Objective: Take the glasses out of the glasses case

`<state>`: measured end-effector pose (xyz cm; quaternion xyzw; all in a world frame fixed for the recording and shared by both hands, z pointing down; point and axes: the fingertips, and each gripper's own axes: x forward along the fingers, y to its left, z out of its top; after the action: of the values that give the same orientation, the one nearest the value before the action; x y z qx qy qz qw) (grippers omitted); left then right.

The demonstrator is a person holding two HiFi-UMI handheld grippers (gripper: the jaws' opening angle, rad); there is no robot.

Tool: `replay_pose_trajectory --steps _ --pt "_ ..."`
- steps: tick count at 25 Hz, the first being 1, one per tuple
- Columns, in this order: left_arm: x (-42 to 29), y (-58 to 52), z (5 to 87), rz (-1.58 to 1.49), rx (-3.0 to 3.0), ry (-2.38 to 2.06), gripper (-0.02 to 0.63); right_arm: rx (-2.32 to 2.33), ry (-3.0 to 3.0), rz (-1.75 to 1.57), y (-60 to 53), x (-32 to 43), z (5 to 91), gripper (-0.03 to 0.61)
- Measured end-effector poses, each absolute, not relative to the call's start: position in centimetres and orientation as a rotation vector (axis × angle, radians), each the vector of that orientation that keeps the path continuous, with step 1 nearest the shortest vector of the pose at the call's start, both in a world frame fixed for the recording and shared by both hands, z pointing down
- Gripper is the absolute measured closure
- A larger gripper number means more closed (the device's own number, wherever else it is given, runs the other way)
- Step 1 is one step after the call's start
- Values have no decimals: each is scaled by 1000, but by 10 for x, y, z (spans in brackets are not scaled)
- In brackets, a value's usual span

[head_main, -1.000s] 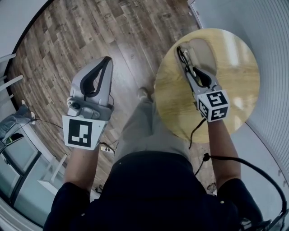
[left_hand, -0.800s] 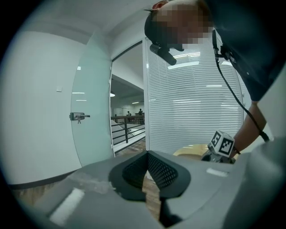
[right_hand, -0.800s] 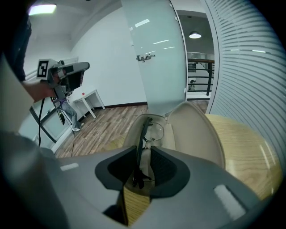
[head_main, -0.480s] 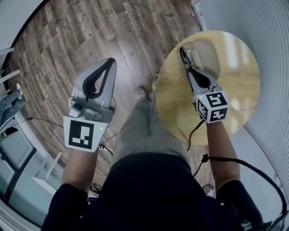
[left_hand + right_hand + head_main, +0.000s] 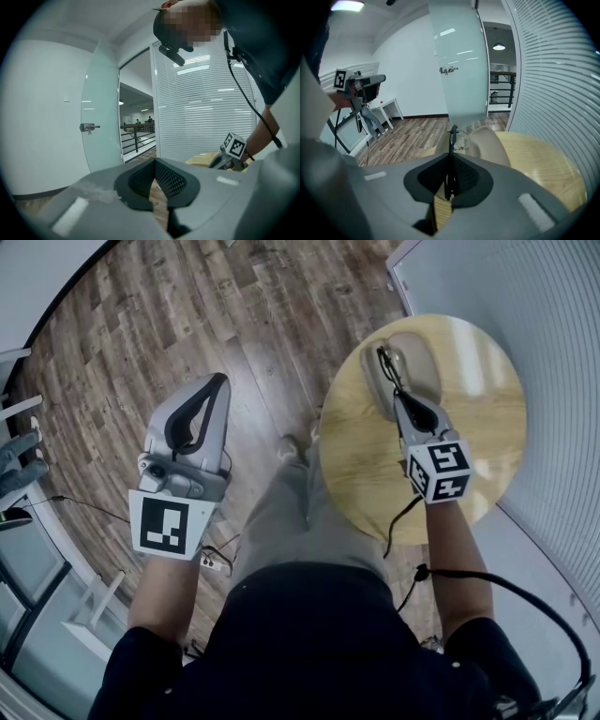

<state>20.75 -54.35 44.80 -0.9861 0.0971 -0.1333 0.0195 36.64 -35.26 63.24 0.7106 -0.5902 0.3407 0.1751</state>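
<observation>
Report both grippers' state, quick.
Left gripper: closed, empty.
Right gripper: closed on the glasses.

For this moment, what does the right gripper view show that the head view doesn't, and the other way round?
Only the right gripper view: the right claw seen from behind, shut on the black frame of the glasses, a clear lens beside it, and a glass door beyond.
Only the head view: the person's legs and the right claw's marker cube.
Both: the beige case on the round wooden table, and the left claw off to the side over the plank floor.
</observation>
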Motion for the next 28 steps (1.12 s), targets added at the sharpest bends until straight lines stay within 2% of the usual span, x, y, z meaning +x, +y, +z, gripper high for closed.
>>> replay_pose_trajectory --steps 28 --pt "149 -515 261 -22 -2917 330 610 2307 -1683 644 -313 345 412 545"
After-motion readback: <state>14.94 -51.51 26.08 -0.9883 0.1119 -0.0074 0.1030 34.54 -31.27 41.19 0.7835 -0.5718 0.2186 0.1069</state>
